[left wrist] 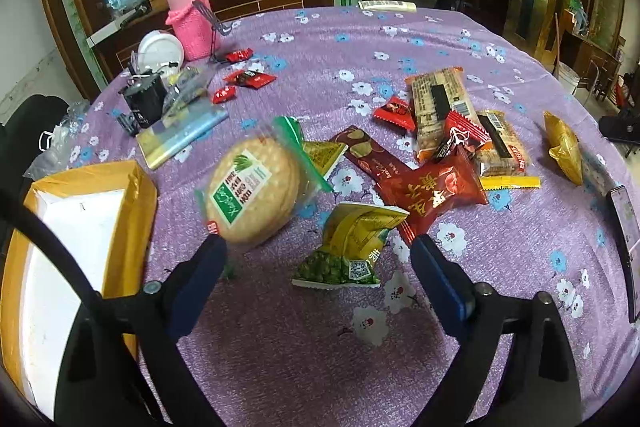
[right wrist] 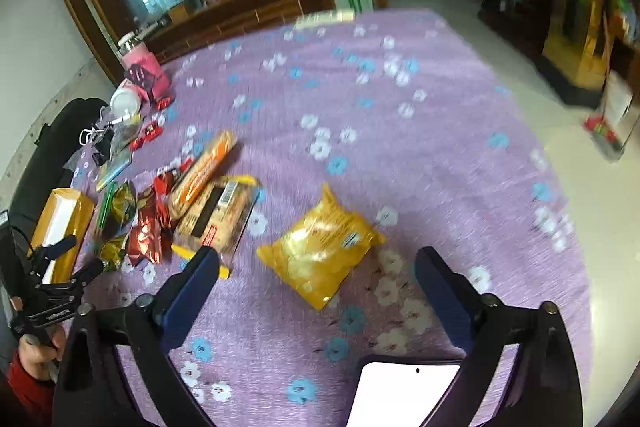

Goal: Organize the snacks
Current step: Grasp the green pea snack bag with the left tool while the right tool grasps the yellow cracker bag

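Barely starting: box is sitting empty, snacks all lying loose on the tabletop. My left gripper is hovering wide over the pea packet; right gripper wide over the yellow bag.

snacks: scattered flat on cloth | gold packet: apart, rightmost | box: open, left

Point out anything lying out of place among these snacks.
A phone lies on the tablecloth right beside the gold snack packet, and it is no snack. The snacks lie scattered loose, none in the yellow-edged box.
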Available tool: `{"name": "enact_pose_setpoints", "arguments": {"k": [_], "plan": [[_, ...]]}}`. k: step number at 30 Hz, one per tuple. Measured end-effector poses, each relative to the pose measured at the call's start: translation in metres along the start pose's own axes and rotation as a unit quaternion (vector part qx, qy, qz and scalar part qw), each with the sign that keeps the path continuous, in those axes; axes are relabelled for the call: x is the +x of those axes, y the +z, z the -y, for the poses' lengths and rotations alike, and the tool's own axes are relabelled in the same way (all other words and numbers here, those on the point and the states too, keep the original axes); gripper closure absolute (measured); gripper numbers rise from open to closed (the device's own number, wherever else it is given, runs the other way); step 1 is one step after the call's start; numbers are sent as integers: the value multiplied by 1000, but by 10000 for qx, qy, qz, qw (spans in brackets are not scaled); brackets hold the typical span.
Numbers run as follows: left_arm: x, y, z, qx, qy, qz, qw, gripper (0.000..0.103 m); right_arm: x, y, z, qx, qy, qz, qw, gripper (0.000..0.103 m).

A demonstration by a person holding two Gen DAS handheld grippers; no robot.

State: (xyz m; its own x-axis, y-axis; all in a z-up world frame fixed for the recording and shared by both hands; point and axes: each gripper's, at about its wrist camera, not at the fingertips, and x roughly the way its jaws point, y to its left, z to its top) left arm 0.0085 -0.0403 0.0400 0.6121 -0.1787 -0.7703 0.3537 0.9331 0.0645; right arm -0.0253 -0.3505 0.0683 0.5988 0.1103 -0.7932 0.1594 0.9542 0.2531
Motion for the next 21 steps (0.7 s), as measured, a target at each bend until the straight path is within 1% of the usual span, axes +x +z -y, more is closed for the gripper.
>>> {"name": "enact_pose_setpoints", "arguments": {"k": [2,4,8,9,14,16,17,18,19,21], "plan": [[3,0,1,-2,-43,-30,10000,13,5,1,2,209,-3,-49,9998,14],[4,0,2,27,-59,-42,10000,15,11,2,2,397,-1,-35,9992,14],[12,2,5,130,-46,-121,9998,20,21,4,3,723,94,-124,9973,17],[15,4,5,136,-33,-152,9998,22,24,4,2,775,62,-158,9969,18],[21,10,4,120,-36,-160,9998,24,36,9,0,939,-87,-265,9952,18],[24,10,5,132,-141,-215,9996,35,41,9,0,973,-143,-312,9947,18],[26,10,6,134,-220,-290,9992,43,43,8,0,988,-173,-334,9944,18],[29,8,7,154,-273,-387,9988,48,46,8,0,1012,-204,-367,9940,18],[31,7,9,178,-284,-420,9986,50,48,7,1,1050,-241,-402,9934,18],[34,4,12,223,-327,-482,9981,50,54,6,1,1057,-319,-444,9929,24]]}}
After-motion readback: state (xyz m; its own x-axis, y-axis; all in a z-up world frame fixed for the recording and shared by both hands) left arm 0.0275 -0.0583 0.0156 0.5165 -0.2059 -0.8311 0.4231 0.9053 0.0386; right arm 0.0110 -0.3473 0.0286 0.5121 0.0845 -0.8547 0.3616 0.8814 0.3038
